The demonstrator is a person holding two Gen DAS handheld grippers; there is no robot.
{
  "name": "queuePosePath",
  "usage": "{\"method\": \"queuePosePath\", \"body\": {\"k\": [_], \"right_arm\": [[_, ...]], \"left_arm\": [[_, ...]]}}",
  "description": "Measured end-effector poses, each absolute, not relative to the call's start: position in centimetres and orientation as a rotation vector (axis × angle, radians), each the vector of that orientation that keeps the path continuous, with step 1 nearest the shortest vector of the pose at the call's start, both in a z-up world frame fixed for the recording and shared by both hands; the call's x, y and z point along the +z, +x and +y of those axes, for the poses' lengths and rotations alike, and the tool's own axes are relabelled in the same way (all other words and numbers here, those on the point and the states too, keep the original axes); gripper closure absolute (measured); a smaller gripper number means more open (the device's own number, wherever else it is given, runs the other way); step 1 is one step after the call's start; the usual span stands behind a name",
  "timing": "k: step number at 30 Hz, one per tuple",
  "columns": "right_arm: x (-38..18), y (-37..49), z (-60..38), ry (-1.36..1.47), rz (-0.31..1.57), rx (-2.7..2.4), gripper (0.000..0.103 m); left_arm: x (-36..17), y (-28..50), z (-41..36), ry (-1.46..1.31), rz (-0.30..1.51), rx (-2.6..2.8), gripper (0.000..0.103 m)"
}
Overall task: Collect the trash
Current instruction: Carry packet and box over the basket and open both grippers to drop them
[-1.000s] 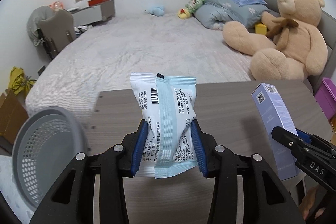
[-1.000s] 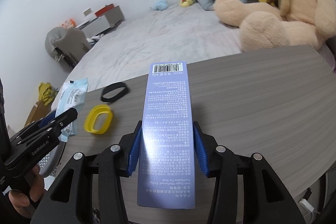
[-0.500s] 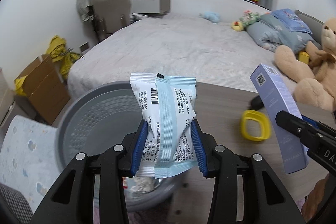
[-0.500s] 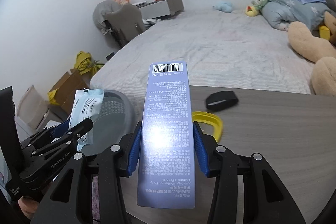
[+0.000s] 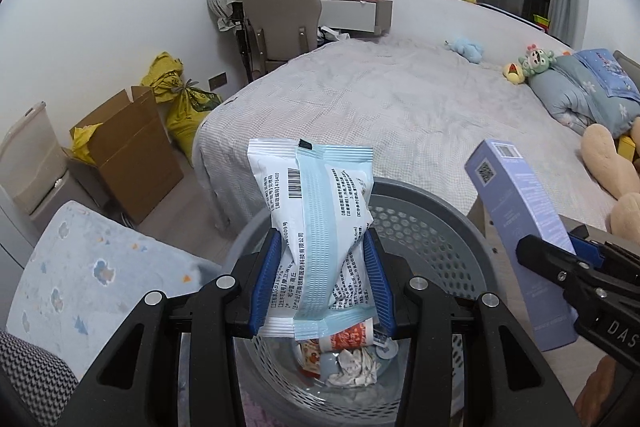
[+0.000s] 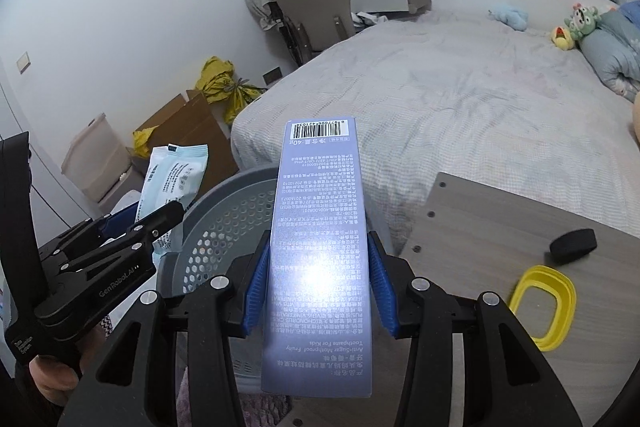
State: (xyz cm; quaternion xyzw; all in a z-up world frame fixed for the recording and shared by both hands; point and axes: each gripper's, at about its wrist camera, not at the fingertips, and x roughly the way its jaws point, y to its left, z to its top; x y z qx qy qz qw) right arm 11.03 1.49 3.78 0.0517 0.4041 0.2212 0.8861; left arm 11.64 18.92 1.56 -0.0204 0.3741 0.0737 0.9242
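Note:
My left gripper [image 5: 322, 277] is shut on a white and light-blue plastic packet [image 5: 316, 223], held over the open grey perforated bin [image 5: 440, 227]. Crumpled wrappers [image 5: 348, 359] lie in the bin's bottom. My right gripper [image 6: 318, 283] is shut on a long purple toothpaste box [image 6: 318, 267], held above the bin's near rim [image 6: 224, 223] at the table's left end. The box also shows at the right of the left wrist view [image 5: 520, 239], and the packet at the left of the right wrist view [image 6: 172, 187].
A grey wood table [image 6: 500, 227] holds a yellow plastic ring [image 6: 540, 303] and a black band [image 6: 572, 245]. Behind are a bed [image 5: 400, 107], an open cardboard box [image 5: 128, 151], yellow bags [image 5: 180, 95] and a chair [image 5: 280, 23]. A light-blue cushion [image 5: 92, 267] sits left of the bin.
Both grippers have swung left from over the table to over the bin, each still holding its item. The bin's inside and its trash have come into view.

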Motion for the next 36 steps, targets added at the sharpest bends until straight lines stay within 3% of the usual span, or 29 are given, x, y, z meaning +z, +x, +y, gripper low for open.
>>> {"method": "queuePosePath", "body": {"k": [15, 18, 22, 36], "right_arm": [[-0.8, 12.6, 5.0, 0.047, 0.965, 0.483, 0.058], [-0.7, 12.4, 5.2, 0.043, 0.961, 0.484, 0.057], [-0.5, 12.2, 5.0, 0.046, 0.948, 0.477, 0.053], [-0.2, 11.5, 4.3, 0.067, 0.939, 0.460, 0.049]], "left_arm": [[-3.1, 12.5, 20.5, -0.076, 0.884, 0.136, 0.061], [-3.2, 12.4, 20.8, -0.085, 0.885, 0.143, 0.059], [-3.2, 12.1, 20.9, -0.091, 0.886, 0.158, 0.047], [-3.1, 10.6, 20.9, -0.107, 0.882, 0.185, 0.045]]}}
